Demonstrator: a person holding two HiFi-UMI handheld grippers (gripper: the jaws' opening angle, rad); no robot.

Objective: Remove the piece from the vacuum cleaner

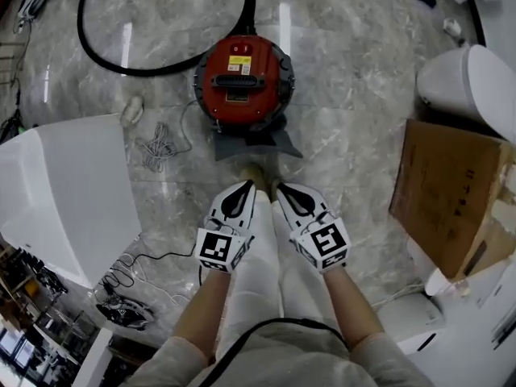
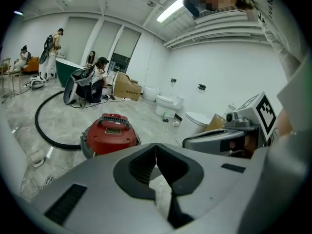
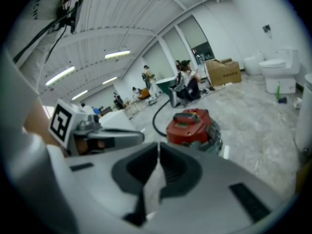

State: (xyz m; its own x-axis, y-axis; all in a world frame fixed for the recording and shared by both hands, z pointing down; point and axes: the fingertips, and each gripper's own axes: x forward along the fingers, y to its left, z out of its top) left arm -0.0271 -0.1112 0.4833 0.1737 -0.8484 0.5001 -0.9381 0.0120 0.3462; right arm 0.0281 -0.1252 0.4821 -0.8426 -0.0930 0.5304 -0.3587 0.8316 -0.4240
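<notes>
Short of the vacuum cleaner, on the person's side of it:

Left tool (image 1: 244,189): jaws shut tip to tip, nothing gripped. Only white trouser cloth is seen behind them.

Right tool (image 1: 289,190): set just beside the left tool, jaws likewise closed and empty. Both are held well apart from the machine and pointed towards it and downward.

Vacuum cleaner (image 1: 242,79): a red round canister, stood on the marble-pattern floor (image 1: 347,47) directly ahead of both tools. A black carrying handle (image 1: 242,64) is laid across its top. A black hose (image 1: 105,55) is led from its far side and looped away to its left.

Piece judged to be the one for removal: a dark grey flared part (image 1: 256,142) at the canister's near edge, touching the body, between it and the person's shoe (image 1: 256,176). It is judged to be stiff moulded plastic, light, and probably clipped or push-fitted. Hold would best be taken at its two outer wings, with the heavier canister steadied at handle or rim. Smooth plastic may prove slippery under narrow pads.

Writing: a yellow label (image 1: 239,49) is borne on the canister top, but nothing on it can be read. Faint print on the cardboard box (image 1: 451,188), right of the vacuum cleaner, is too small to be read.

Also recorded: a white cord (image 1: 157,145), coiled on the floor left of the canister.
</notes>
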